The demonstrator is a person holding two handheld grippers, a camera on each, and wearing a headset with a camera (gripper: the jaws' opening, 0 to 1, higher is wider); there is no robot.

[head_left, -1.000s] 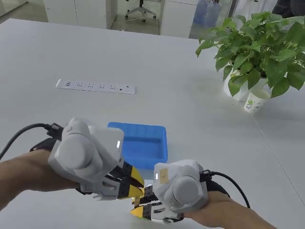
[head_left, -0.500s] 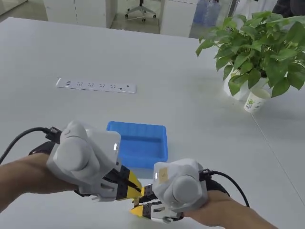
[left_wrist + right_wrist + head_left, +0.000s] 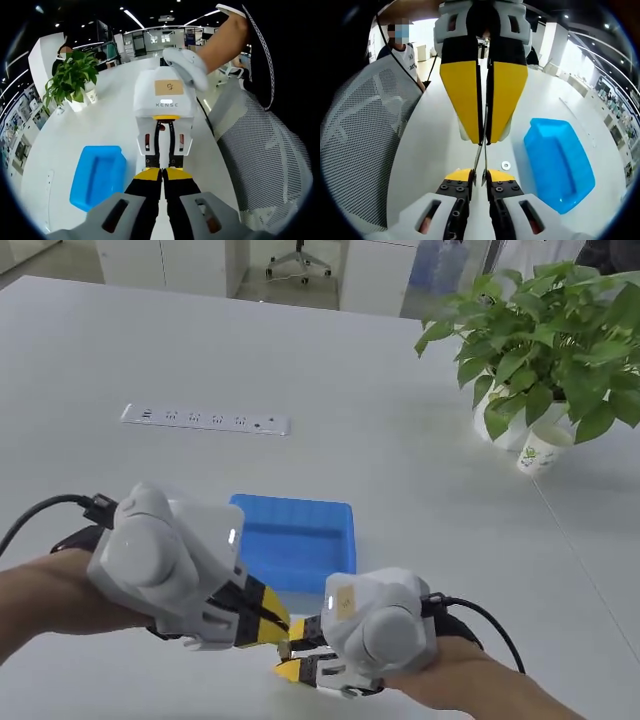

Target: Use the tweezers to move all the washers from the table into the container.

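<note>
In the head view the left gripper point(image 3: 285, 630) and right gripper point(image 3: 285, 670) meet tip to tip at 6 o'clock, with the blue container point(image 3: 300, 540) just beyond them at 12, a power strip point(image 3: 205, 421) at 11 and a potted plant point(image 3: 550, 340) at 2. In the left gripper view its own jaws are pressed together, nose to nose with the right gripper's, and the container lies at 8 o'clock. In the right gripper view the tweezers point(image 3: 481, 155) run from the left gripper's narrow slit at 12 down between its own jaws, both pinching them, and one washer point(image 3: 506, 165) lies on the table point(image 3: 437, 145) at 3 o'clock of the tweezers, near the container.
</note>
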